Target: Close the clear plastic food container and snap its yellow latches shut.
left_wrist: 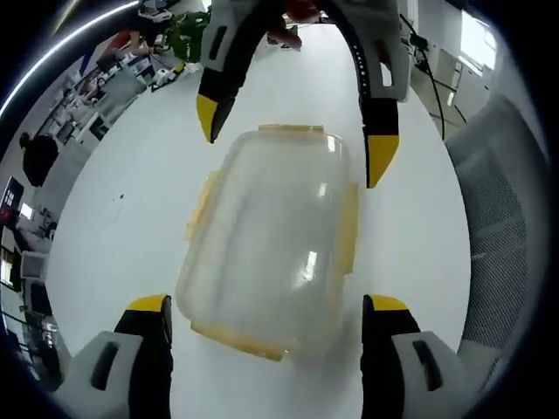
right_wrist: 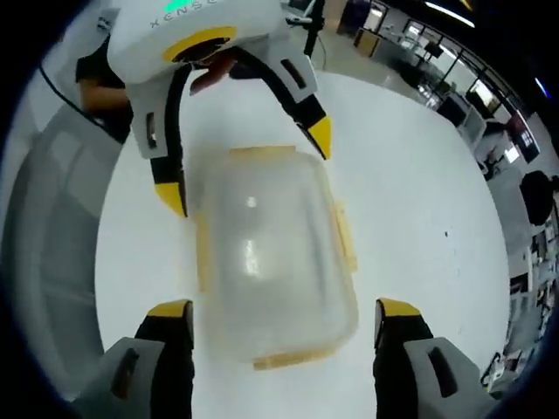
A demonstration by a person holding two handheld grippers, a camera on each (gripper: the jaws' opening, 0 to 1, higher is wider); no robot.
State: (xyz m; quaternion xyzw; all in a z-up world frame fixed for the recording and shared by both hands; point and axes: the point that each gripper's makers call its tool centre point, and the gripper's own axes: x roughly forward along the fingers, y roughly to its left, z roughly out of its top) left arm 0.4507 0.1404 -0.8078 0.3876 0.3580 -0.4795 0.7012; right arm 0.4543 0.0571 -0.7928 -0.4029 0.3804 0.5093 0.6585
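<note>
Each white gripper has 2 black, yellow-tipped jaws.

This looks like a big office or lab. A white tabletop sits in a wide room with long ceiling lights, desks with screens, and a mesh chair.

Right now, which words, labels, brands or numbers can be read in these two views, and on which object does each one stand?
"XENSO": partly readable grey letters on the white body of the left gripper, at the top of the right gripper view; the word runs on, but the end is too blurred to read.
The container and its yellow latches: no text visible.
The white table: no text visible.
Background screens and signs: too small and blurred to read.
</note>
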